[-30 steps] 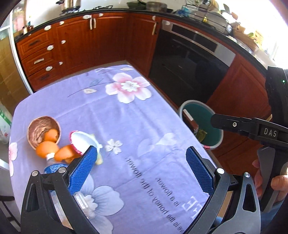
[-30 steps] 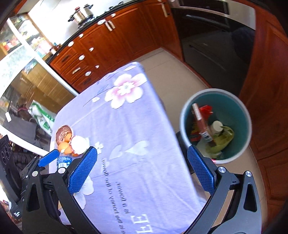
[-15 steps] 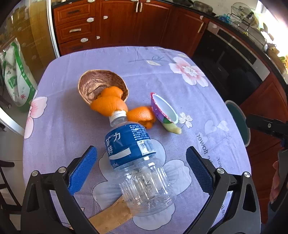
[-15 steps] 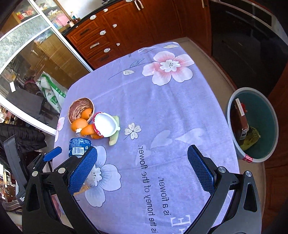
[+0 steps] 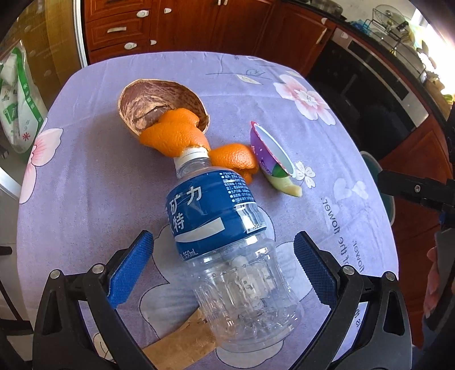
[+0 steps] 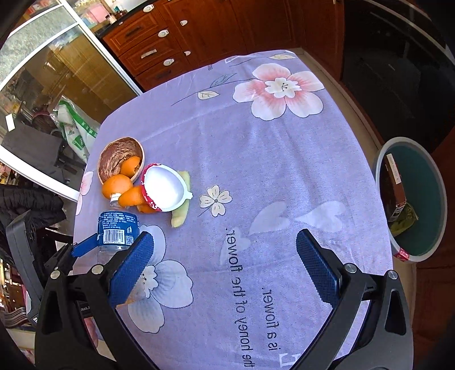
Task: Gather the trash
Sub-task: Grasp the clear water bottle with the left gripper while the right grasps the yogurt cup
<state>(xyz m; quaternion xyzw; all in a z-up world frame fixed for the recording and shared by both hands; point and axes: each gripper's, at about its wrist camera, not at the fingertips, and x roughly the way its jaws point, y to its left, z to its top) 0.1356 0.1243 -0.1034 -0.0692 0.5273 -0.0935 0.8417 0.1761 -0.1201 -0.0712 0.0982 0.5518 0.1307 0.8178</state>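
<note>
A clear plastic bottle [image 5: 224, 242] with a blue label lies on the purple flowered tablecloth [image 5: 85, 182], cap pointing away. My left gripper [image 5: 224, 266] is open, its blue pads on either side of the bottle's lower half without touching it. Beyond the cap lie orange peels [image 5: 173, 133], a brown shell bowl [image 5: 148, 105], a purple-and-white cup [image 5: 270, 153] on its side and a pale fruit slice [image 5: 284, 185]. My right gripper [image 6: 224, 267] hangs open over bare cloth, right of the bottle [image 6: 118, 230]. The teal trash bin [image 6: 412, 199] stands on the floor right of the table.
A brown paper strip [image 5: 182, 347] lies under the bottle's base. Wooden cabinets [image 5: 182, 25] and a black oven [image 5: 369, 94] line the far side. A plastic bag [image 6: 76, 128] sits on the floor left of the table. A hand [image 5: 432, 284] holds the right gripper's handle.
The left gripper swung left from the bin side and closed in until the bottle lies between its open pads. The right gripper swung from above the bin to over the table.
</note>
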